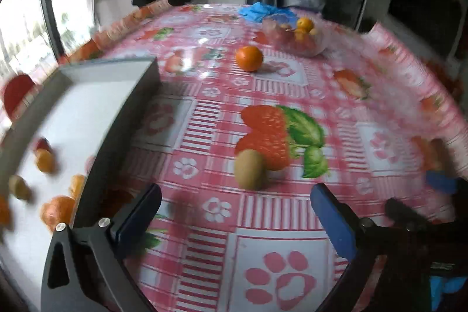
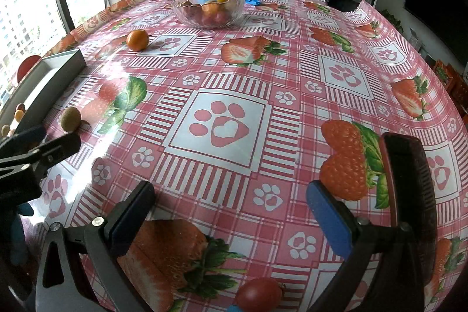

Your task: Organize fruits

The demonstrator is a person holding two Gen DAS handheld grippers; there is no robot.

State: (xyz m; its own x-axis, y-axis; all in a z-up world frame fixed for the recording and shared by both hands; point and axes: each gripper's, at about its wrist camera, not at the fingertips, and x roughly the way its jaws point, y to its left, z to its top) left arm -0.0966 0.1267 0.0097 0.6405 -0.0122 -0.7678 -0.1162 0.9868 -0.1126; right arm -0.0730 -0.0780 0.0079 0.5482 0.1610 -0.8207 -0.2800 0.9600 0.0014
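Kiwi (image 1: 251, 169) lies just beyond open left tool (image 1: 235, 206).

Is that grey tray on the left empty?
No. The grey tray already holds several small fruits at its near end; blur hides what kinds.

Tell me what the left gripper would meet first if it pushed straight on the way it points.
Probably the kiwi: it lies on the tablecloth just beyond the open left gripper, roughly centred between its fingers. Depth is uncertain in this blurred fisheye view.
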